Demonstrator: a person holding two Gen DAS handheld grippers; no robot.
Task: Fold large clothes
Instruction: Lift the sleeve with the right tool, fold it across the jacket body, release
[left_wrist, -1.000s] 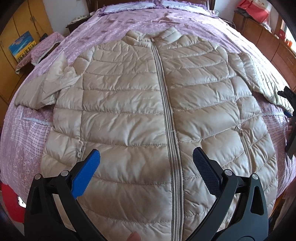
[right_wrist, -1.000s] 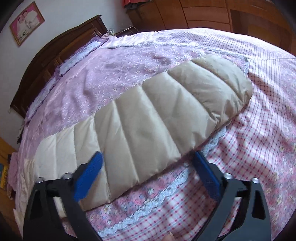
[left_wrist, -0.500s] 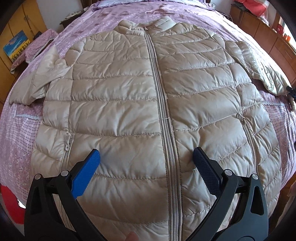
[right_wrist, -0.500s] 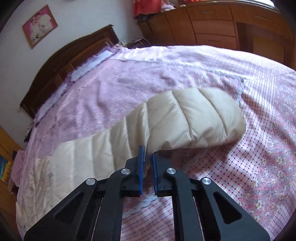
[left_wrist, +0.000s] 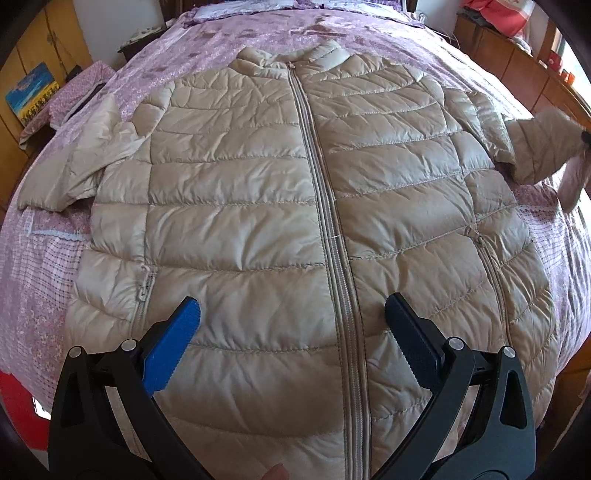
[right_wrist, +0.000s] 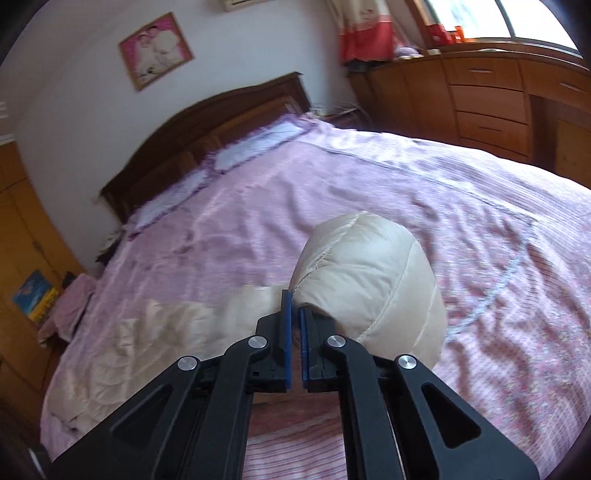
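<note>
Spread flat and face up, the beige puffer jacket (left_wrist: 258, 206) lies zipped along its centre across the pink bedspread (left_wrist: 280, 40), collar toward the headboard (right_wrist: 207, 122). Its one sleeve (left_wrist: 70, 162) on the camera's left lies bent on the cover, while the other sleeve (right_wrist: 369, 284) is lifted off the bed, bunched into a rounded puff. The right gripper (right_wrist: 294, 325) has its blue pads pressed nearly together on the edge of that raised sleeve. The left gripper (left_wrist: 291, 321) hovers above the jacket's lower front with its fingers spread wide, holding nothing, one pad (left_wrist: 173, 343) near a pocket zip (left_wrist: 142, 291) and the other beyond the main zipper (left_wrist: 332, 236).

Around the bed: two pillows (right_wrist: 207, 166) lie at the headboard, a framed picture (right_wrist: 155, 50) hangs on the wall above, wooden drawers (right_wrist: 487, 99) line the far side under a window, and a pink-covered bedside stand (left_wrist: 74, 92) sits by wooden cupboards carrying a small blue and yellow picture (left_wrist: 33, 92). Nothing lies on the jacket's body.
</note>
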